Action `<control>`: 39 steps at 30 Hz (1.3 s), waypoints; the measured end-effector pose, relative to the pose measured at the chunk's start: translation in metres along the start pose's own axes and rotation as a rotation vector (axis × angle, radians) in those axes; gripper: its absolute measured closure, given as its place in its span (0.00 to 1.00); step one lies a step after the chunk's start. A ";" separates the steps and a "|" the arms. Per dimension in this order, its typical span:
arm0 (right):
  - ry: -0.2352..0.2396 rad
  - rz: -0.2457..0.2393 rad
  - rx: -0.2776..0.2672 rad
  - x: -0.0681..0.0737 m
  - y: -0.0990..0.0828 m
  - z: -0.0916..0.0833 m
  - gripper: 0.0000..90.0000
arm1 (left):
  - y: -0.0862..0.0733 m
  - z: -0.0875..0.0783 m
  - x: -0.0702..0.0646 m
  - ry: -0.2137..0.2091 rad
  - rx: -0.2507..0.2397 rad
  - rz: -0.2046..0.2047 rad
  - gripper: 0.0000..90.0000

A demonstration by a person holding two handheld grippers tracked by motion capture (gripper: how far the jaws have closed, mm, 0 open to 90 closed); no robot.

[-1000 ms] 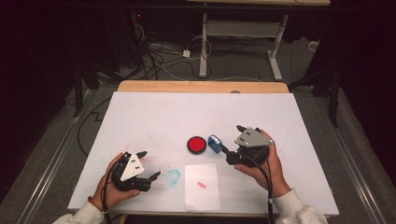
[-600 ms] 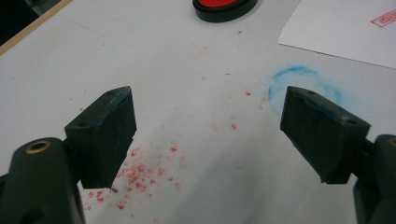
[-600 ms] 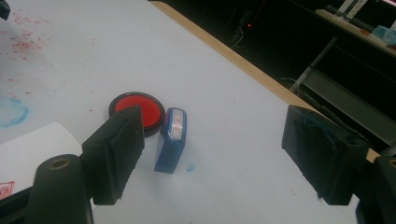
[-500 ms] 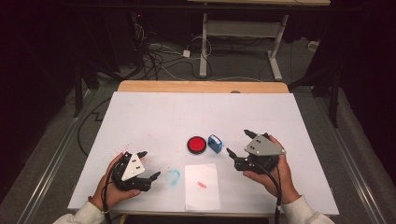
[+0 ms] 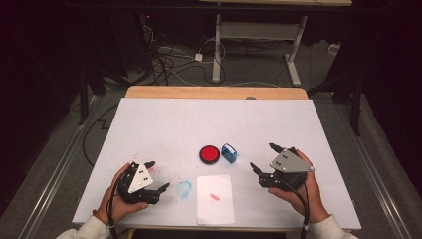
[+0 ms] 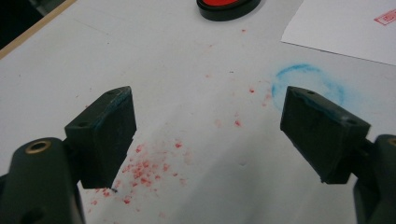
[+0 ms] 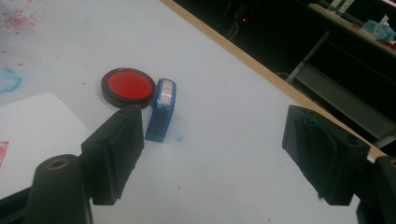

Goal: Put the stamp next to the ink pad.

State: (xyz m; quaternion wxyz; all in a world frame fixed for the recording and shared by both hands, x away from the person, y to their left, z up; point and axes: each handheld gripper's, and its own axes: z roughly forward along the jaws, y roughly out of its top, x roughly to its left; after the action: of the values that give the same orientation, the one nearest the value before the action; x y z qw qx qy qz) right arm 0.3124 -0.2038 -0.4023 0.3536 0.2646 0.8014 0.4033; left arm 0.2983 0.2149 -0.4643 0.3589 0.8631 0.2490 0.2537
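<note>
- right gripper (image 5: 263, 158) hangs low over the worktop (image 5: 318, 124), jaws spread wide with nothing between them, pointed toward the blue stamp (image 5: 229, 153).
- in the right gripper view the blue stamp (image 7: 161, 109) lies on its side, near the left jaw but apart from it, and just beside the ink pad (image 7: 128, 87).
- left gripper (image 5: 158, 175) rests near the worktop's near left edge, jaws also apart and empty; in the left gripper view a blue ring smudge (image 6: 309, 87) sits just past the right jaw.
- the step in hand looks like reaching for the stamp: i judge it best to come in square to the stamp's long flat sides, centre it between the jaws, and close gently so the small block doesn't skid or twist.
- keep the jaw tip clear of the ink pad, which sits right next to it; nudging it would shift both.
- the paper sheet (image 5: 215, 198) lies flat at the near edge between the two hands, carrying a small red print (image 5: 214, 196).
- materials: stamp is a smooth, hard plastic block, rectangular with rounded corners; pad is a shallow black round dish with a matte red face; the worktop is a smooth white sheet flecked with red ink specks (image 6: 145, 169); jaw pads are blocky black, tinged blue.
</note>
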 end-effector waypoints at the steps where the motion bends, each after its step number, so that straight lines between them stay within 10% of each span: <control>1: -0.001 0.003 0.000 0.000 -0.002 -0.001 0.24 | 0.000 0.000 0.000 0.000 0.000 0.000 0.20; 39: -0.026 0.115 0.039 -0.013 -0.092 -0.022 0.24 | 0.001 0.004 -0.006 -0.018 0.021 0.012 0.20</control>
State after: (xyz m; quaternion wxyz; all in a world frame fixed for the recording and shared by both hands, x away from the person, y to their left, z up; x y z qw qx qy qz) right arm 0.2901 -0.2729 -0.4650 0.3352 0.3223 0.7879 0.4036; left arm 0.2970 0.2083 -0.4676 0.3504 0.8705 0.2434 0.2454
